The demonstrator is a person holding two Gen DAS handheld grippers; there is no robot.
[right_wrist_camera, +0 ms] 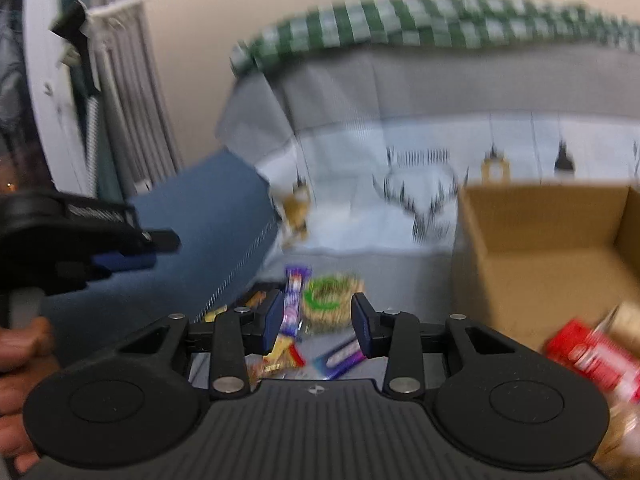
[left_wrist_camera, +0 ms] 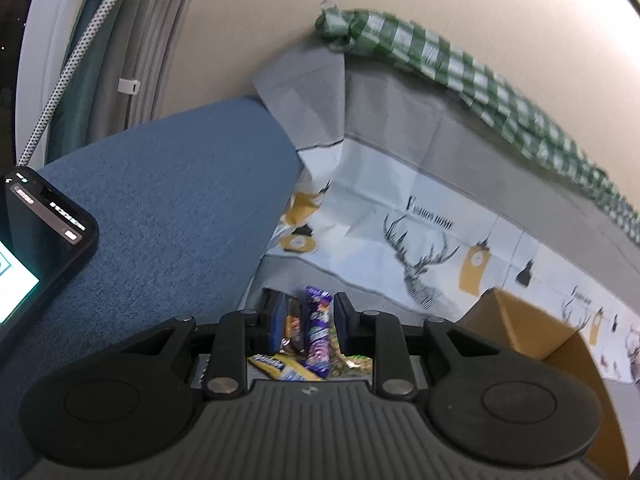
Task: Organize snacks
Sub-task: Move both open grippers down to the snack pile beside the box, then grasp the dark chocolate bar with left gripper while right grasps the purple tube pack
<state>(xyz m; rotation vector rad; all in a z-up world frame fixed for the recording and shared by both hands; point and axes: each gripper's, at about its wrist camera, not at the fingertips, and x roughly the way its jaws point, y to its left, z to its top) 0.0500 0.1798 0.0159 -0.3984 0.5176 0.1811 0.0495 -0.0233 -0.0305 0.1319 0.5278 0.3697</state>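
Far left, hand (right_wrist_camera: 18, 364) gripping left gripper (right_wrist_camera: 132, 256). Left gripper narrow, purple wrapper (left_wrist_camera: 317, 330) between fingers, grip unclear. Right gripper (right_wrist_camera: 316, 320) part open over snacks (right_wrist_camera: 332, 300) on cloth (right_wrist_camera: 360, 184), nothing pinched. Box (right_wrist_camera: 548, 256) at right, red packs (right_wrist_camera: 592, 356) inside.

cloth: grey, deer-and-clock print (left_wrist_camera: 420, 216) over counter | fabric: green-white checked (left_wrist_camera: 460, 64) bunched along wall edge | panel: blue fabric (left_wrist_camera: 168, 208) at left | phone (left_wrist_camera: 36, 248) lit, far left | curtain (right_wrist_camera: 128, 112) pleated
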